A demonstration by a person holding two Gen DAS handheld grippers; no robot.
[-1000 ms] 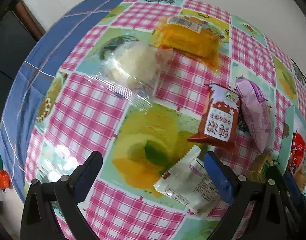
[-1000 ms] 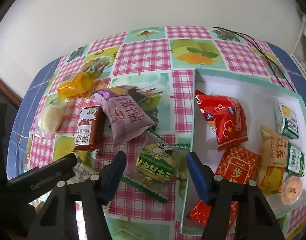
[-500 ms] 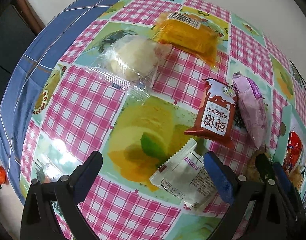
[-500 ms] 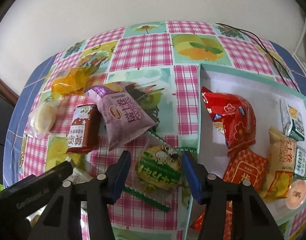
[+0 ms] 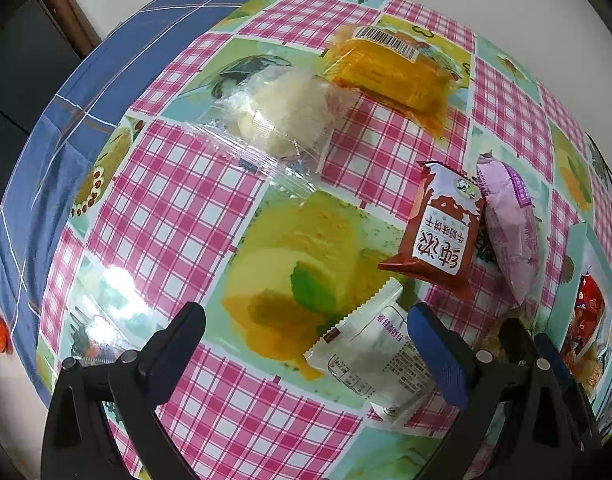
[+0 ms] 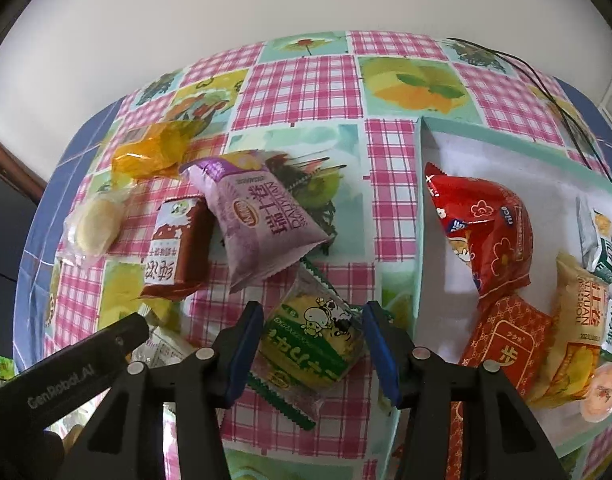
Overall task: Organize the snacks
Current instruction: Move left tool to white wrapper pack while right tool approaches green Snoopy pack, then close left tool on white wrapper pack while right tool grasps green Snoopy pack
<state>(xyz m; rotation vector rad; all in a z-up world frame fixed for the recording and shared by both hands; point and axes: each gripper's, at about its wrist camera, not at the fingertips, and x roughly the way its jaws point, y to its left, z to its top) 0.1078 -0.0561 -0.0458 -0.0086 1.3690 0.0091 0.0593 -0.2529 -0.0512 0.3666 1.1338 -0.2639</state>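
Bright, even light, white glare on the glossy tablecloth (image 5: 117, 280), heavy fisheye bending, dark vignetted corners.

A plain white wall (image 6: 265, 4) rises behind the surface (image 5: 177, 216), which wears a glossy cloth of pink gingham and fruit panels with a blue checked border. Left of the surface stands dark furniture with a brown wooden edge (image 5: 75, 16). A bright glare from overhead light sits on the cloth's near left part.

Tablecloth (image 6: 301, 92): pink-white gingham, fruit squares, blue border. Tray (image 6: 420, 208): teal rim, white inside. Packets: green-yellow (image 6: 312, 340), purple (image 6: 261, 220), brown-red (image 5: 442, 232), orange (image 5: 390, 76), white (image 5: 370, 354)
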